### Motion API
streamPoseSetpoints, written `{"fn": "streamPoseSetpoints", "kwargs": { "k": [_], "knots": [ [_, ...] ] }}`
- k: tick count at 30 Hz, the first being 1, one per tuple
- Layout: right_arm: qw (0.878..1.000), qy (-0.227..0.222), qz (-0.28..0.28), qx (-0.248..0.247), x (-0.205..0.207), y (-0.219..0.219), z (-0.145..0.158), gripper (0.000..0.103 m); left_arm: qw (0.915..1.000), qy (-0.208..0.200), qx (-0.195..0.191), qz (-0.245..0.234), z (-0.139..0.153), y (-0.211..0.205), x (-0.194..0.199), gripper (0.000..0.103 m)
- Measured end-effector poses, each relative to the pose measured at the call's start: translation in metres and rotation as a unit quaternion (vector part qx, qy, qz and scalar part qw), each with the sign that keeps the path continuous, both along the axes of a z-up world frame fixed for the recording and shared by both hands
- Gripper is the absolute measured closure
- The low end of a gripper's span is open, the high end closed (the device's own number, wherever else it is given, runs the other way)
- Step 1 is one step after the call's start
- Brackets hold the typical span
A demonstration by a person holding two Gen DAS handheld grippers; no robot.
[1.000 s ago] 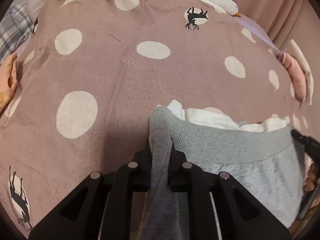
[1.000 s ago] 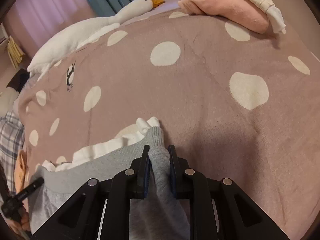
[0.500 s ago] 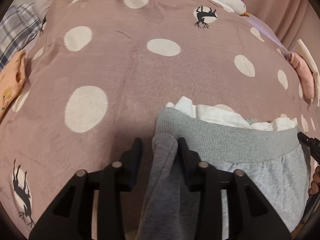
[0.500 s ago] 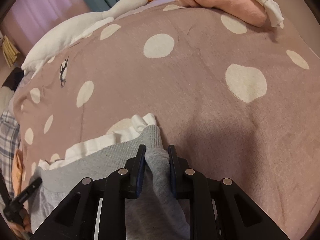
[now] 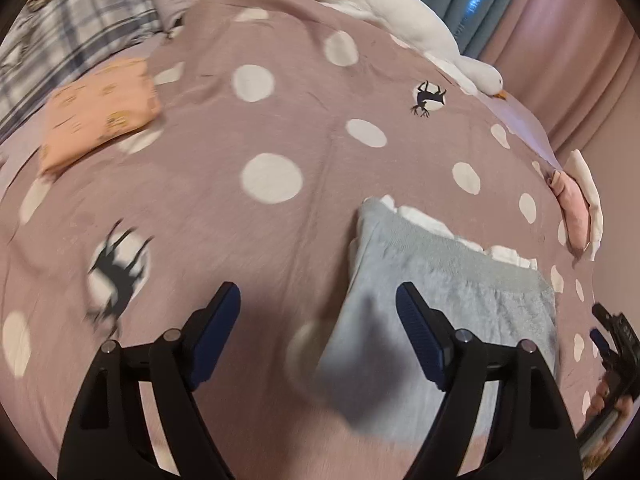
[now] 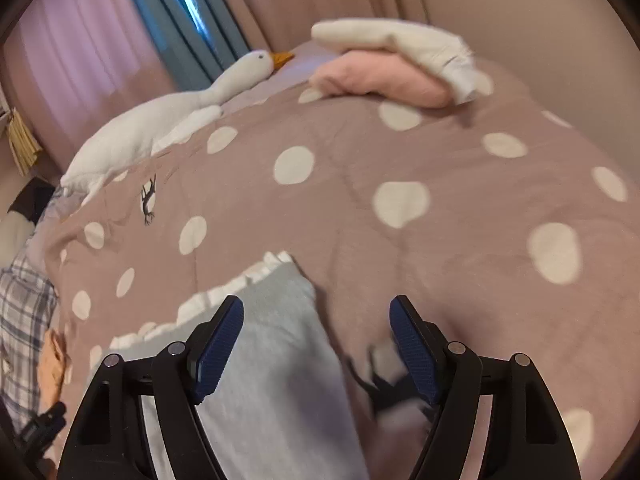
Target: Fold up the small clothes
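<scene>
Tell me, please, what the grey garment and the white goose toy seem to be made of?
Grey garment: looks like soft cotton jersey knit, matte; the band at its far edge shows fine ribbing. Goose toy: apparently plush fabric, stuffed; its surface is fuzzy and puffy. Blur leaves both uncertain.

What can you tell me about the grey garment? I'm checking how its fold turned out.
The grey garment is soft fleecy knit with a ribbed band along its far edge, where a white frilled layer peeks out beneath. It lies folded flat on the dotted bedspread. Both grippers' jaws are opening above it; no pad touches it.
</scene>
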State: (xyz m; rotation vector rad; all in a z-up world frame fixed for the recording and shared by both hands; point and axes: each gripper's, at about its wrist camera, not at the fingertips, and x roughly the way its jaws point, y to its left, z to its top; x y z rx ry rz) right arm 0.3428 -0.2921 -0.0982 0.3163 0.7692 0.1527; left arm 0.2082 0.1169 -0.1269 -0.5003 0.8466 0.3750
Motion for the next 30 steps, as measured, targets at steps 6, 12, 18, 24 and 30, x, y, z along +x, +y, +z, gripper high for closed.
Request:
{"fn": "streamPoseSetpoints", "kwargs": {
  "k": [6,12,18,24,30],
  "knots": [
    [0.999,0.018,-0.005,0.028,-0.05,-0.01,-0.01,0.028,0.9987,-0.018,-0.044,-0.017,-0.008,-0.022,-0.031,0.018],
    [0.997,0.057,0.004,0.057,-0.086,-0.003,-0.042,0.028,0.9918,-0.016,-0.123,-0.03,-0.037,-0.04,-0.028,0.018],
    [0.987,0.096,0.021,0.126,-0.104,0.005,-0.078,0.028,0.9828,-0.03,-0.179,-0.033,-0.054,-0.047,-0.011,0.02],
    [0.977,0.101,0.043,0.18,-0.09,0.018,-0.093,0.028,0.968,-0.033,-0.247,-0.027,-0.079,-0.039,0.01,0.038],
    [0.981,0.081,0.029,0.176,-0.068,0.023,-0.099,0.06,0.9691,-0.051,-0.238,-0.038,-0.07,-0.046,0.018,0.077]
  ]
}}
